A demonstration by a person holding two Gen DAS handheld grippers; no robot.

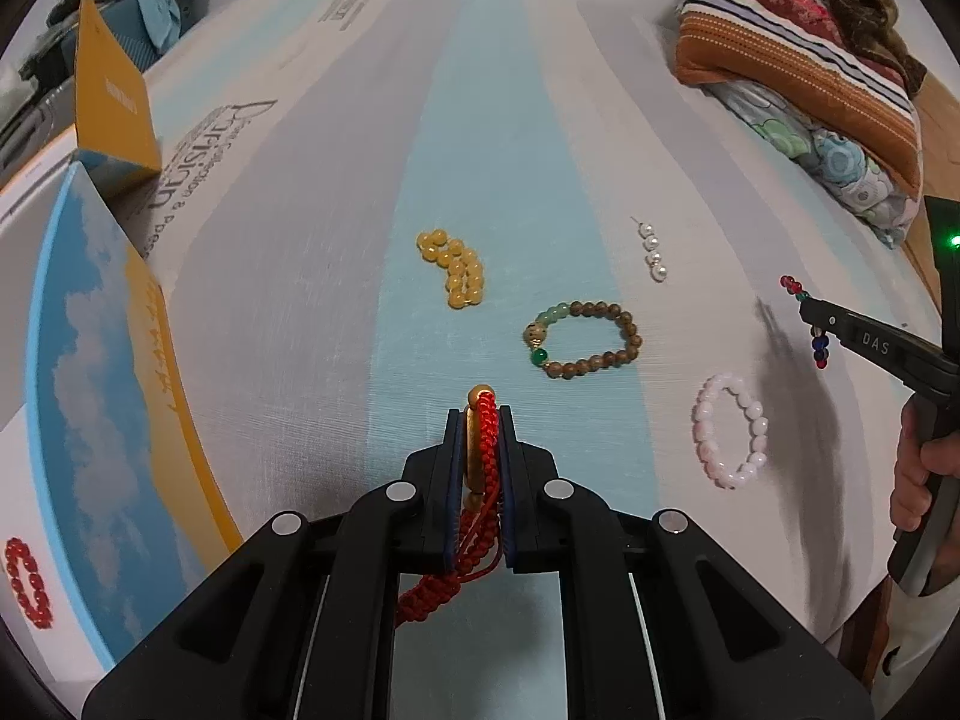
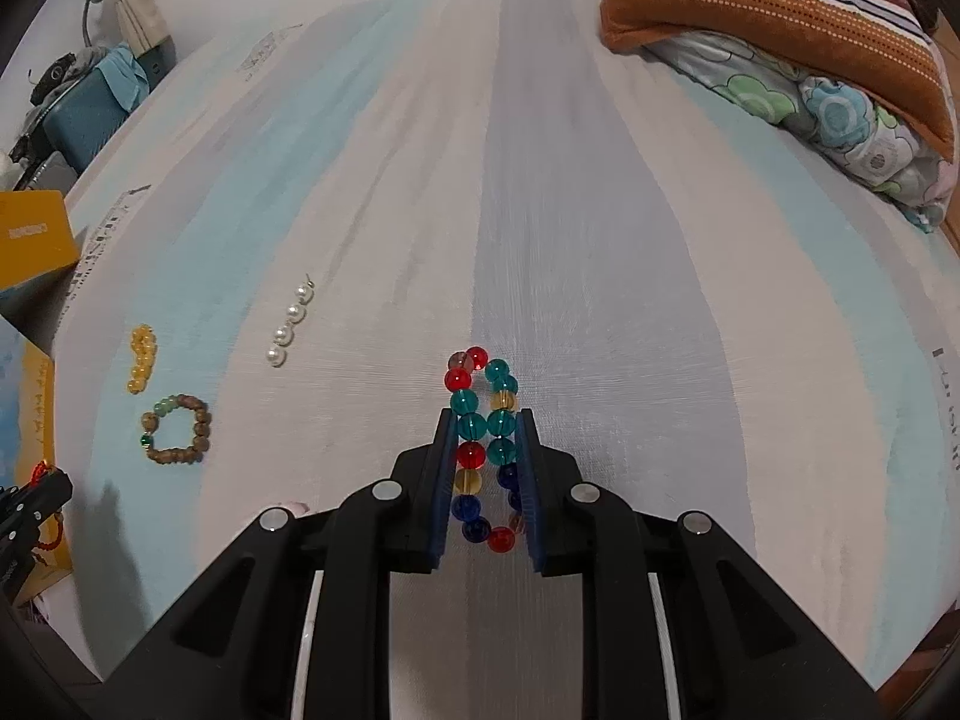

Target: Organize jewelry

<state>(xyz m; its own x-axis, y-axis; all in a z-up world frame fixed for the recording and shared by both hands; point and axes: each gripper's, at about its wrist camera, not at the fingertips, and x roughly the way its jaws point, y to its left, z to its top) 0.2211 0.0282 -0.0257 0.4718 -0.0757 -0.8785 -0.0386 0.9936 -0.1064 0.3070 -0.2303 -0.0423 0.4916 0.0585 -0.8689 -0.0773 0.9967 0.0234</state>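
My left gripper point(image 1: 480, 420) is shut on a red braided cord bracelet point(image 1: 487, 456) with a gold ring, its loose cord hanging below the pads. My right gripper point(image 2: 485, 420) is shut on a bracelet of red, teal, blue and amber glass beads point(image 2: 480, 420); it shows from the side in the left wrist view as the right gripper point(image 1: 807, 306). On the striped bedsheet lie a yellow bead bracelet point(image 1: 457, 269), a brown wooden bead bracelet point(image 1: 585, 339) with green beads, a pearl string point(image 1: 653, 252) and a pink bead bracelet point(image 1: 729, 432).
A blue and yellow box point(image 1: 96, 372) with a cloud print stands at the left, a red bead bracelet point(image 1: 27, 582) beside it. A yellow card box point(image 1: 111, 102) sits behind. Folded blankets point(image 1: 798, 42) are stacked at the back right. A hand point(image 1: 918, 480) holds the right gripper.
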